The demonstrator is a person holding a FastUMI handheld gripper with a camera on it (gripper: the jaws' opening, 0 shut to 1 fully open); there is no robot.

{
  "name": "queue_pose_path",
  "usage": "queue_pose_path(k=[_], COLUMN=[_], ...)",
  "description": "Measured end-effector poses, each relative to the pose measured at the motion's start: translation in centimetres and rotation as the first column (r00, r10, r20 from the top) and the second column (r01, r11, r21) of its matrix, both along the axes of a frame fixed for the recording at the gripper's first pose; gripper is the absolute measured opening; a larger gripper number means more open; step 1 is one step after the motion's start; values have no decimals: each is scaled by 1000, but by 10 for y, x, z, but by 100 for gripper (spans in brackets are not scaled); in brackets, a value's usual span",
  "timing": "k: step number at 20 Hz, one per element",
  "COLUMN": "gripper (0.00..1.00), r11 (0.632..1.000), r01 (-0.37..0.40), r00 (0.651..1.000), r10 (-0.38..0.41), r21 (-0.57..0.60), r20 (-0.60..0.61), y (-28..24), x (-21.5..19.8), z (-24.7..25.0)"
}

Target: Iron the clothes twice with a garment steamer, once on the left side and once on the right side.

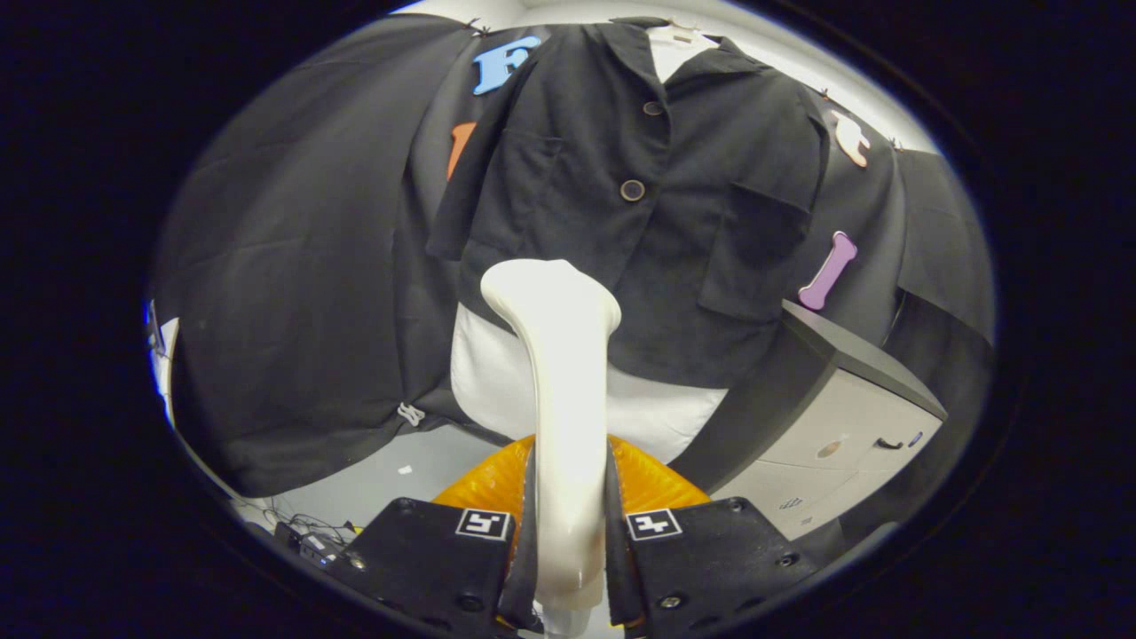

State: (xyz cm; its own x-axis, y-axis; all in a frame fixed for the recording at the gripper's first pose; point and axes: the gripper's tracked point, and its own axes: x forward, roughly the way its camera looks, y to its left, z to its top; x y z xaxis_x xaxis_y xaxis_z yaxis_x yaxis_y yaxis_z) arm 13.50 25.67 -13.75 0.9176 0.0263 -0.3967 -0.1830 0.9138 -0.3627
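Here the claw [568, 532] is clenched on the garment steamer [561, 390], both black fingers [444, 555] pressing on the lower part of its cream-white handle from either side. The steamer stands roughly upright between the fingers and rises beyond them, widening at the top into a rounded head. That head sits in front of the lower hem of a black shirt [639, 204], on the side of the shirt with the smaller chest pocket; whether the head touches the cloth I cannot tell.

The shirt hangs facing the steamer, buttoned down the middle with dark round buttons [632, 190], a patch pocket on each side of the button line. Under the shirt's hem a white form [497, 373] shows, bulging out on both sides of the steamer's handle. Just behind the handle, low down by the fingers, lies a ribbed orange thing [484, 484], partly hidden by the fingers and handle.

To the side of the steamer near the larger pocket stands a pale cabinet [852, 435] with a dark top and a small dark handle. A black cloth wall [293, 293] hangs behind the shirt.
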Motion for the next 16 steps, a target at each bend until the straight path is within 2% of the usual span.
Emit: queue_pose_path(k=[9, 16], gripper=[34, 34], r11=[999, 989], r01=[46, 116], r00=[998, 989], r10=[-46, -124], r21=[25, 94], r20=[37, 83], y=[-55, -136], x=[-30, -71], z=[44, 99])
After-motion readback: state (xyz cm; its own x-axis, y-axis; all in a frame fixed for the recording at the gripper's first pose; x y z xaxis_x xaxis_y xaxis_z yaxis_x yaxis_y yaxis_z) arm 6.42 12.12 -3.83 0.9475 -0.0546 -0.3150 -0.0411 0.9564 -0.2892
